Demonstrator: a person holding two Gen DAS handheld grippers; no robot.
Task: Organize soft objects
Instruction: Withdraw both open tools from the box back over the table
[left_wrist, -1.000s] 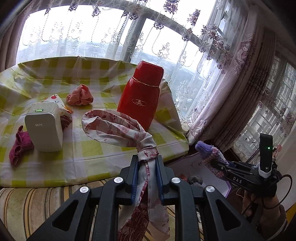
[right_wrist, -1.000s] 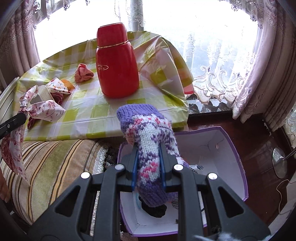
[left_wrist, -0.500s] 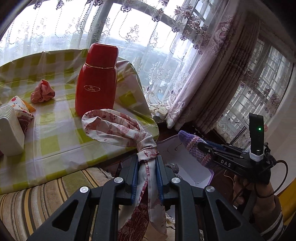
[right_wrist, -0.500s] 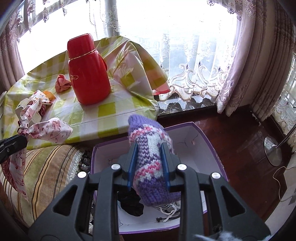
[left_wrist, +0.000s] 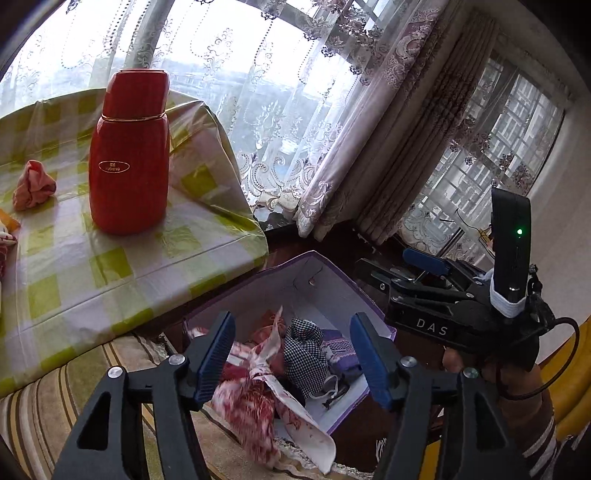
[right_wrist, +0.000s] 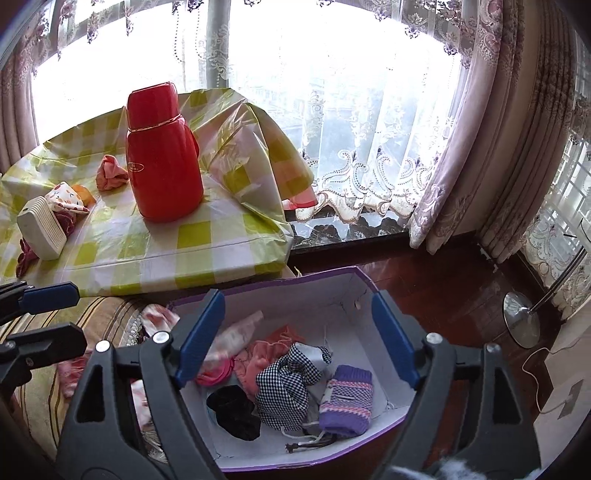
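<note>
A purple box with a white inside (right_wrist: 321, 295) (left_wrist: 295, 280) stands on the floor below the table. The purple knitted sock (right_wrist: 345, 402) lies in it beside a black-and-white checked cloth (right_wrist: 284, 384), pink cloths and a black one. The red-and-white patterned scarf (left_wrist: 266, 398) hangs over the box's near edge, partly inside. My left gripper (left_wrist: 291, 354) is open and empty above the box. My right gripper (right_wrist: 297, 339) is open and empty above it too, and shows in the left wrist view (left_wrist: 391, 273).
A table with a green checked cloth (right_wrist: 155, 251) carries a red thermos (right_wrist: 162, 155), a pink cloth (right_wrist: 110, 173), a white device (right_wrist: 38, 229) and more cloths beside it. A striped cushion (left_wrist: 55, 398) lies at the left. Curtains and a lamp base (right_wrist: 522, 321) are at the right.
Both grippers opened over the box. The purple sock dropped into the box and the scarf fell onto its near edge. Both cameras swung right, toward the box.
</note>
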